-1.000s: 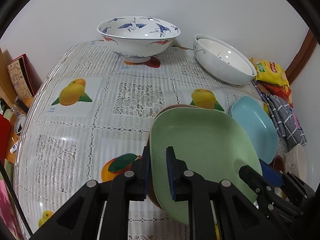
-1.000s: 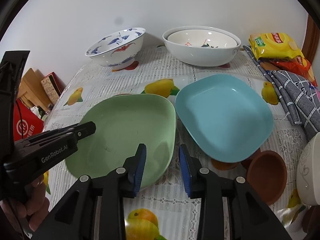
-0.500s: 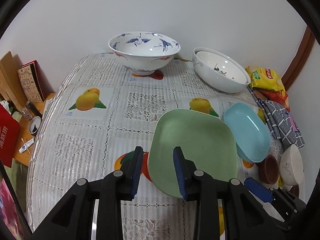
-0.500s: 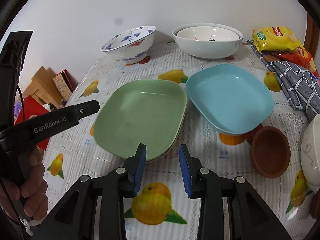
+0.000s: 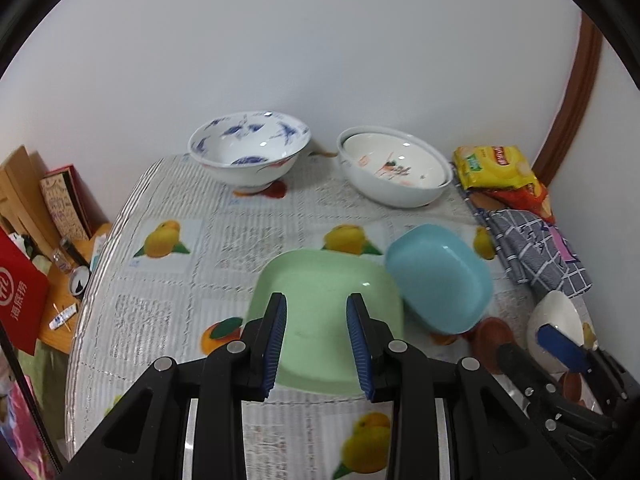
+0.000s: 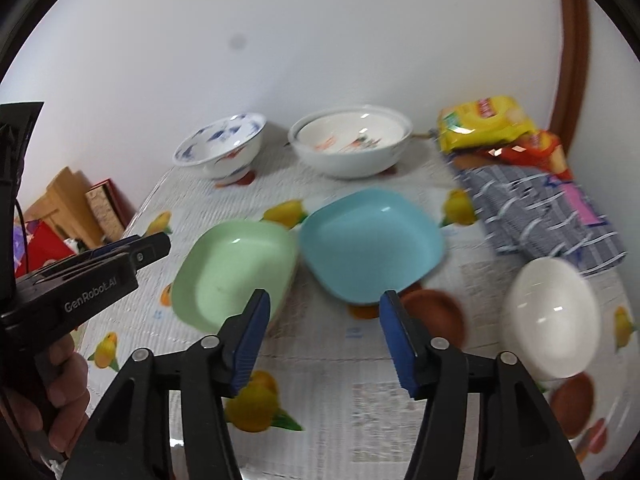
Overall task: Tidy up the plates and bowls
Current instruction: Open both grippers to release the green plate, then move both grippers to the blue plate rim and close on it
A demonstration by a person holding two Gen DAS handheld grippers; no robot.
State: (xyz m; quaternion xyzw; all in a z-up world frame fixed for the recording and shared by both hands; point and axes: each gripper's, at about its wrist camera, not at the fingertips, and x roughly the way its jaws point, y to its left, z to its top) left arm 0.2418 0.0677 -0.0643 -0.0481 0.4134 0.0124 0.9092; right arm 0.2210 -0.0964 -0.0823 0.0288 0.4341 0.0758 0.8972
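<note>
A pale green square plate (image 5: 324,300) (image 6: 236,272) lies flat on the fruit-print tablecloth, with a light blue square plate (image 5: 440,276) (image 6: 372,244) touching its right side. My left gripper (image 5: 317,304) hovers above the green plate's near half, open, with nothing between its blue pads. My right gripper (image 6: 325,300) hangs above the near corners of both plates; its jaws are opening and hold nothing. Each gripper shows in the other's view: the right gripper (image 5: 560,348) at lower right, the left gripper (image 6: 100,276) at far left, in a person's hand.
At the back stand a blue-patterned bowl (image 5: 248,148) and nested white bowls (image 5: 394,170). A small white bowl (image 6: 552,316) and small brown bowls (image 6: 436,316) sit at the right front. Snack bags (image 6: 484,124) and a checked cloth (image 6: 540,208) lie at the right. The table's left edge drops to clutter.
Both grippers have risen and drawn back from the plates. The left jaws, earlier astride the green plate's rim, have widened and left it. The right jaws have spread much wider.
</note>
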